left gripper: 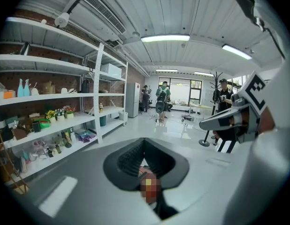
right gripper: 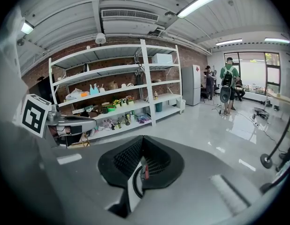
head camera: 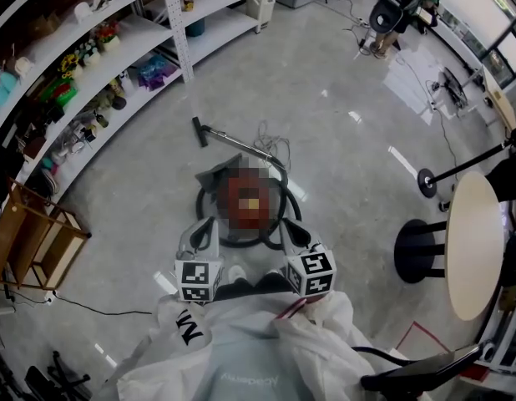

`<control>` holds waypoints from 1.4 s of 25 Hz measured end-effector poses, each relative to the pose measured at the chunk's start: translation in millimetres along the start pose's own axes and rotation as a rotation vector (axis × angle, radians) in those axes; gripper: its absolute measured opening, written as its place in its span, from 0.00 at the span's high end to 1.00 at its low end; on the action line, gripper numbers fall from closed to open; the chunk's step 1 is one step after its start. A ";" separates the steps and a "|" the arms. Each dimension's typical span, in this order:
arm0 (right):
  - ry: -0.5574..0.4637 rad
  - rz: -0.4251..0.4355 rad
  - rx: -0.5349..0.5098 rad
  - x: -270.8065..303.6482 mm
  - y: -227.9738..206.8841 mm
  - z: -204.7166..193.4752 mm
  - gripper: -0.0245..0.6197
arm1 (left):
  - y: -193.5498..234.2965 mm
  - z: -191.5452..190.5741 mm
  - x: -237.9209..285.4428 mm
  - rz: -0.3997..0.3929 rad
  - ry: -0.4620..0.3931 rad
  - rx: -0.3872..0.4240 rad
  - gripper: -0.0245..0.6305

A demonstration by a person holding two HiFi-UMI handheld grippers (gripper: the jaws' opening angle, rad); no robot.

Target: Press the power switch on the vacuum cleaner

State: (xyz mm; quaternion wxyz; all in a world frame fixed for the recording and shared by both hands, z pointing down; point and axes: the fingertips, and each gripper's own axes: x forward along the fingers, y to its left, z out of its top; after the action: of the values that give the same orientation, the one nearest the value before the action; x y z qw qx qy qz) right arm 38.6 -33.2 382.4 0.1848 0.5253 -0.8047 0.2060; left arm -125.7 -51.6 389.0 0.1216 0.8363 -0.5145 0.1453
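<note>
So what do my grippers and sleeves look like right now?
The left gripper and right gripper are pale grey with black ribbed pads. Each carries a white cube with black square markers. The sleeves are white, with black lettering on the left one.

An open lab or studio space; long white shelving (head camera: pixel 91 67) against brick; polished grey floor (head camera: pixel 325 165); equipment on stands (head camera: pixel 385 11); ceiling strip lights (left gripper: pixel 166 38).

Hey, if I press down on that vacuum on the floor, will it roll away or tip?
Tipping seems unlikely: the vacuum cleaner sits low and wide on the floor. A slanted push might make it slide, since that floor looks glossy. The hose looped round it looks floppy, so it probably won't hold it.
</note>
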 end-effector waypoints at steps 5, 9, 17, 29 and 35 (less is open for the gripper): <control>0.004 0.011 0.007 -2.5 2.3 -5.3 0.96 | -6.8 -0.8 -3.9 -0.003 0.013 0.005 0.96; -0.003 0.026 -0.002 -6.4 1.8 -5.1 0.96 | -9.3 -6.0 -8.8 0.016 0.016 0.011 0.96; -0.020 0.043 0.007 -37.9 1.3 -19.0 0.96 | -38.3 -11.2 -32.4 0.025 0.023 0.022 0.96; -0.058 0.060 0.026 -100.3 4.5 -50.2 0.96 | -104.0 -18.4 -65.5 -0.006 0.011 0.064 0.96; -0.073 0.062 0.021 -126.6 8.6 -63.0 0.96 | -127.8 -19.4 -85.6 -0.015 -0.001 0.077 0.96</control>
State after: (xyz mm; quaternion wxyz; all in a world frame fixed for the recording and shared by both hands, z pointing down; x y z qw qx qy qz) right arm 83.9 100.4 369.5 0.1434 0.5092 -0.8246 0.2005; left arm -50.2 82.3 368.6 0.0903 0.8442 -0.5025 0.1636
